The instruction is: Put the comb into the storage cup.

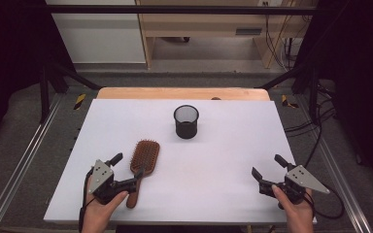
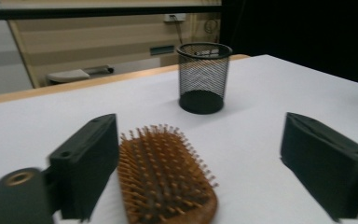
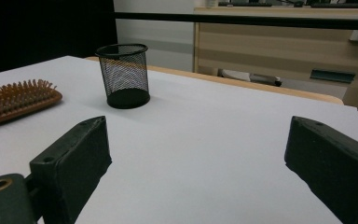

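A wooden paddle hairbrush (image 1: 144, 158) lies bristles up on the white tabletop (image 1: 223, 145), its handle towards the near edge. My left gripper (image 1: 127, 166) is open around it. In the left gripper view the brush head (image 2: 165, 179) sits between the jaws, close against the left one and well apart from the right one. A black mesh cup (image 1: 186, 121) stands upright mid-table, beyond the brush (image 2: 203, 77). My right gripper (image 1: 267, 166) rests open near the front right corner with only bare table between its jaws (image 3: 196, 135). The cup (image 3: 123, 74) and brush (image 3: 16, 100) lie to its left.
A strip of wooden table (image 1: 182, 93) shows past the white top's far edge. Metal rails (image 1: 19, 170) run along both sides. Cables (image 1: 315, 121) trail on the floor at the right. Wooden furniture (image 1: 199, 24) stands behind.
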Tool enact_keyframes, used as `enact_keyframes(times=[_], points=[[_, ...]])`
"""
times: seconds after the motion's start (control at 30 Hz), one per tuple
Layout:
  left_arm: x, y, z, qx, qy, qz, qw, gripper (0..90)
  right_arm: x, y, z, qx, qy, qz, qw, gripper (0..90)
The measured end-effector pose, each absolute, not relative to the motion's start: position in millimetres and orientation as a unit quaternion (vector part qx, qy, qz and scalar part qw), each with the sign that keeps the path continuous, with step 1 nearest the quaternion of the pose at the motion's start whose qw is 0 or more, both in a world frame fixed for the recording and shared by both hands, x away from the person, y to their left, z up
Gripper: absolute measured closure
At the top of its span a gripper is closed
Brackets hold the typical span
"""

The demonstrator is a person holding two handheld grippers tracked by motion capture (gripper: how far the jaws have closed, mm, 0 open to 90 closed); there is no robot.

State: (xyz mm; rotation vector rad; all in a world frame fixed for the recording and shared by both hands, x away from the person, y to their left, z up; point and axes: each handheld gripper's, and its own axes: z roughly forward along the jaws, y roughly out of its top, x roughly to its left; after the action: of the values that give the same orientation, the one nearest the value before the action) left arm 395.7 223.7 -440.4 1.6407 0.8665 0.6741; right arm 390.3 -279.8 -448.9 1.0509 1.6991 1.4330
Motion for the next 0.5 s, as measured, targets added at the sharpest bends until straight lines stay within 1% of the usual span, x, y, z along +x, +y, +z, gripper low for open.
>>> enact_keyframes(times=[0.2, 0.23, 0.33, 0.37, 0.43, 0.47, 0.5], points=[[387.4, 216.2, -440.7, 0.714, 0.358, 0.275, 0.535, 32.7, 390.5, -279.0, -449.2, 0.399, 0.657, 0.543, 0.338, 6.9], [387.6, 215.9, -441.4, 0.716, 0.36, 0.27, 0.534, 41.8, 390.4, -279.0, -448.9, 0.398, 0.657, 0.544, 0.339, 6.9], [389.1, 216.2, -444.1, 0.724, 0.364, 0.26, 0.525, 54.1, 390.3, -278.9, -448.7, 0.398, 0.657, 0.544, 0.339, 6.9], [389.4, 216.0, -445.0, 0.727, 0.366, 0.254, 0.523, 54.1, 390.2, -278.8, -448.6, 0.397, 0.657, 0.544, 0.339, 6.9], [389.5, 215.6, -445.9, 0.735, 0.367, 0.245, 0.516, 61.9, 390.0, -278.5, -448.6, 0.397, 0.658, 0.543, 0.339, 7.0], [389.3, 214.3, -447.8, 0.746, 0.366, 0.238, 0.503, 69.4, 390.0, -278.0, -448.7, 0.396, 0.659, 0.542, 0.339, 7.0], [389.6, 213.6, -449.3, 0.753, 0.365, 0.234, 0.495, 72.1, 390.0, -277.6, -448.8, 0.396, 0.659, 0.542, 0.339, 7.0]])
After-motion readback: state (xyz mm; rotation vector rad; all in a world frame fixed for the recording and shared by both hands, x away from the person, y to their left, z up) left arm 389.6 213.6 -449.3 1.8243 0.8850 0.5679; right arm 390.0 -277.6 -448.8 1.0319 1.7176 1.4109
